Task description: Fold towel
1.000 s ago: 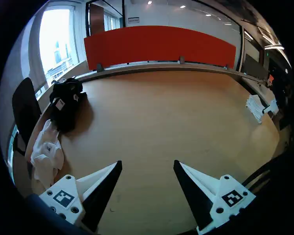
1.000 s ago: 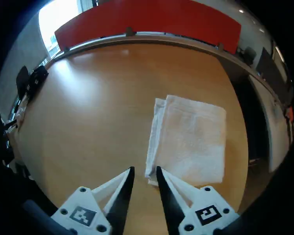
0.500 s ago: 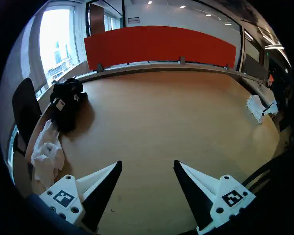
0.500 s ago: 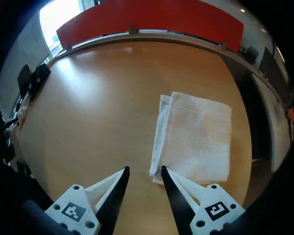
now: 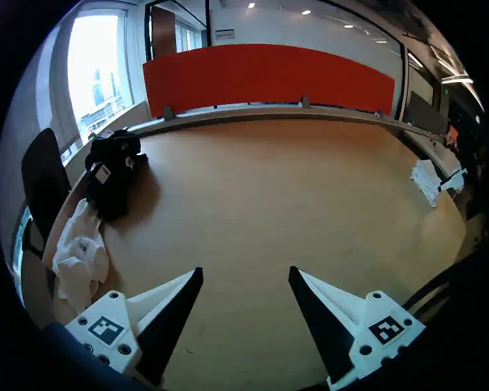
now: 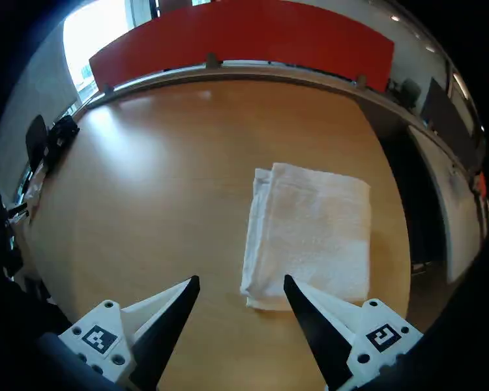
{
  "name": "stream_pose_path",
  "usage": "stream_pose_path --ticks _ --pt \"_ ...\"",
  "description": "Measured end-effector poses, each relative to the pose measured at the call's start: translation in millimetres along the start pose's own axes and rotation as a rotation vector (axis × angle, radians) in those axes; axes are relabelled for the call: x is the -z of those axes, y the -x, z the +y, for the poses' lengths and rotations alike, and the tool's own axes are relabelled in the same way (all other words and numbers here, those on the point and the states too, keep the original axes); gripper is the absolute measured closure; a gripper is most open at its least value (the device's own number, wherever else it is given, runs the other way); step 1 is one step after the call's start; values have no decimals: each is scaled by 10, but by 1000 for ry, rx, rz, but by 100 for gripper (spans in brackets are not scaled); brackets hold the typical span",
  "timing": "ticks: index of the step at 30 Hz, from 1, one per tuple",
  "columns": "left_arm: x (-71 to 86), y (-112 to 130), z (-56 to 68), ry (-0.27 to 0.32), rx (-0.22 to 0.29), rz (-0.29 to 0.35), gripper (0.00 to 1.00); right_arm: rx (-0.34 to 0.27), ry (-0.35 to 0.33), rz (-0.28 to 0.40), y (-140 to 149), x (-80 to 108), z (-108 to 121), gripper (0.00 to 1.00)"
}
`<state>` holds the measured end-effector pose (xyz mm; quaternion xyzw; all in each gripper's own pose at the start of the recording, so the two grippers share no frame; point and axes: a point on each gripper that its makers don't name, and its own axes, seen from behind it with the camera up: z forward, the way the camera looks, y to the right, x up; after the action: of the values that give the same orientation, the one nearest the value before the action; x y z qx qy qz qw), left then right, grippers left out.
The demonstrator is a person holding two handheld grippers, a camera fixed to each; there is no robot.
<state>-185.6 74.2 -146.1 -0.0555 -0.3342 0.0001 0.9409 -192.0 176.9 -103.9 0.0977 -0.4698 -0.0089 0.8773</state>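
Folded white towel [image 6: 306, 234] flat on the wooden table [image 6: 147, 195], just ahead of the right gripper [image 6: 240, 280], fingers spread wide and empty. Left gripper [image 5: 244, 270] likewise open over bare wood, holding nothing. Looks soft, light and limp, likely to sag and slip on smooth wood. Best pinched through all layers at the near stacked edge.
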Motion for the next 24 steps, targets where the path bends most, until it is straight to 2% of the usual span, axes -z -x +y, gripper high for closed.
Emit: stream_pose_path --ticks 9,18,24 --pt "4 -34 -41 -4 4 7 2 -38 34 59 -86 53 58 0" --pt "-2 -104 -66 -3 26 19 3 -104 84 176 -303 156 40 0" --pt "-4 -127 -70 -5 37 24 2 -121 116 268 -486 239 -2 0"
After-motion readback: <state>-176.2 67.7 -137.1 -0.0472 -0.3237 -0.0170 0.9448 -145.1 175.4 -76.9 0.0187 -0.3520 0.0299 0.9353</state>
